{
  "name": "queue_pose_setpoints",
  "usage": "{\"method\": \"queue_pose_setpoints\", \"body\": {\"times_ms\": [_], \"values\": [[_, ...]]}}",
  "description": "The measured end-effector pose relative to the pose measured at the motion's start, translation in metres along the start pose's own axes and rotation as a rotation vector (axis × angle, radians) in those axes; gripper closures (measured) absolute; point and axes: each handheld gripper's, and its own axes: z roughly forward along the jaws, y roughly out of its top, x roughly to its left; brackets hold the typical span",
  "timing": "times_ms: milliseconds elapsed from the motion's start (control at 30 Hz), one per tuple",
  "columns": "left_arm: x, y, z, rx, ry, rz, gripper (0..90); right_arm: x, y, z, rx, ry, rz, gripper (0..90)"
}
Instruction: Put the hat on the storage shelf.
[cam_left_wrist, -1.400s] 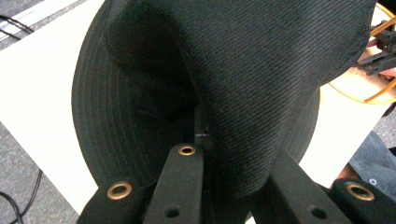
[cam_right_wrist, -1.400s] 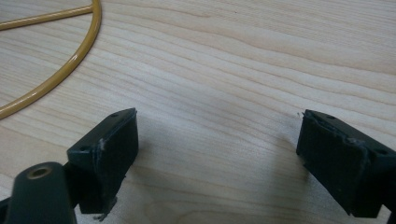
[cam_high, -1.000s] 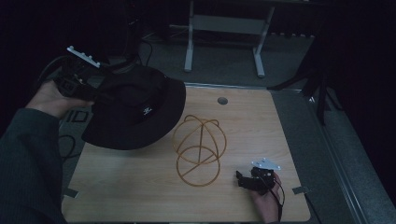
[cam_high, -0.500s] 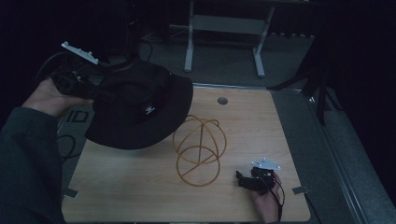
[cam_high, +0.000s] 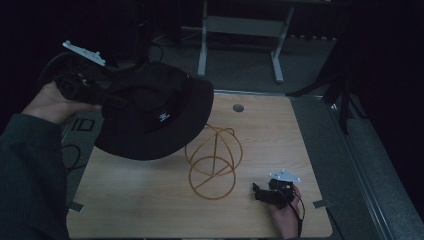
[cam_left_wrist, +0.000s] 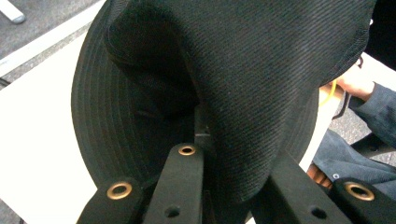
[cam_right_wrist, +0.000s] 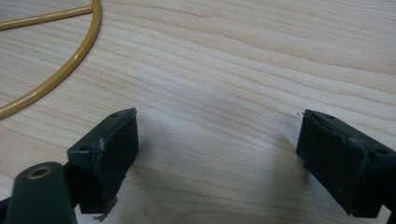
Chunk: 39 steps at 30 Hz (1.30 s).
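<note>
over the far left corner of the wooden table (cam_high: 280, 145), the left gripper (cam_high: 107, 95) holds a black bucket hat (cam_high: 155, 117) up in the air. in the left gripper view its two black jaws are clamped on the hat's brim, with dark fabric bunched between them and the crown hanging just beyond. the hat's right edge hangs over the far left part of a yellow wire stand (cam_high: 214, 157), which sits near the middle of the table; whether they touch cannot be told. at the near right of the table the right gripper (cam_high: 256, 192) rests low on the wood, well apart from the hat. in the right gripper view its jaws stand wide apart with bare tabletop between them, and a curve of the yellow wire lies to their far left.
</note>
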Motion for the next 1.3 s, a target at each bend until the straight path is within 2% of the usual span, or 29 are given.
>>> {"method": "queue_pose_setpoints", "body": {"times_ms": [367, 567, 767, 900, 1300], "values": [[-0.019, 0.013, 0.003, 0.007, -0.029, 0.067, 86.6, 0.0, 0.0, 0.0, 0.0, 0.0, 0.0, 12.7], [-0.026, 0.021, 0.007, 0.01, -0.05, 0.091, 86.6, 0.0, 0.0, 0.0, 0.0, 0.0, 0.0, 12.7], [-0.034, 0.026, 0.013, 0.038, -0.058, 0.112, 86.5, 0.0, 0.0, 0.0, 0.0, 0.0, -0.001, 12.7], [-0.038, 0.029, 0.018, 0.046, -0.08, 0.129, 86.5, 0.0, 0.0, 0.0, 0.0, 0.001, -0.001, 12.7], [-0.055, 0.044, 0.036, 0.099, -0.077, 0.168, 86.4, 0.0, 0.0, 0.0, 0.0, 0.001, -0.002, 12.7]]}}
